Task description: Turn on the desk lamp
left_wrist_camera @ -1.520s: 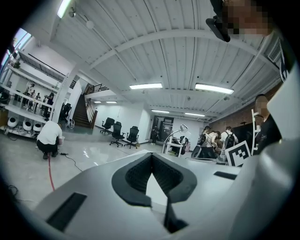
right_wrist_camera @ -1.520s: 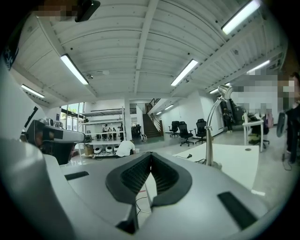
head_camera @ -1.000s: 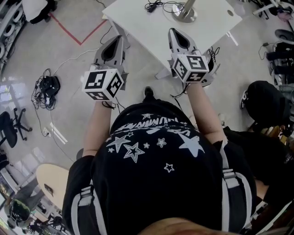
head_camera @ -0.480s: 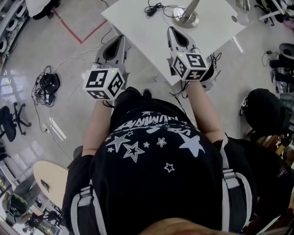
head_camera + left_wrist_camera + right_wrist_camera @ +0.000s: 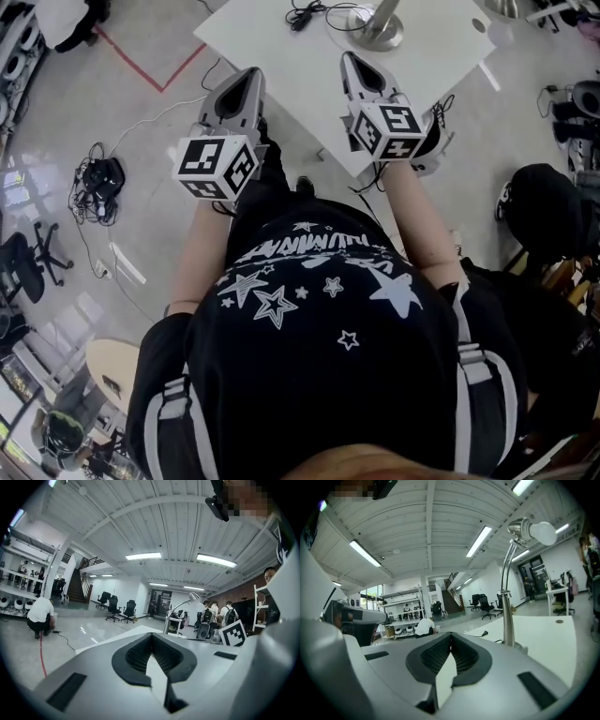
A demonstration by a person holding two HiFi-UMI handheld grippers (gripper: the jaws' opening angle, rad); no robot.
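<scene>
The desk lamp stands on the white table; its round metal base shows at the top of the head view. In the right gripper view its chrome pole rises to a head with a white bulb, unlit. The left gripper view shows the lamp small and farther off. My right gripper hovers over the table just short of the base, shut and empty. My left gripper is at the table's left edge, also shut with nothing in it.
A black cable lies on the table beside the lamp base. On the floor are a tangle of cables, red tape, an office chair, a round wooden stool and a black bag. People stand in the background.
Both grippers have edged slightly forward; the left one now reaches over the table's left edge. Their jaws have not changed.
</scene>
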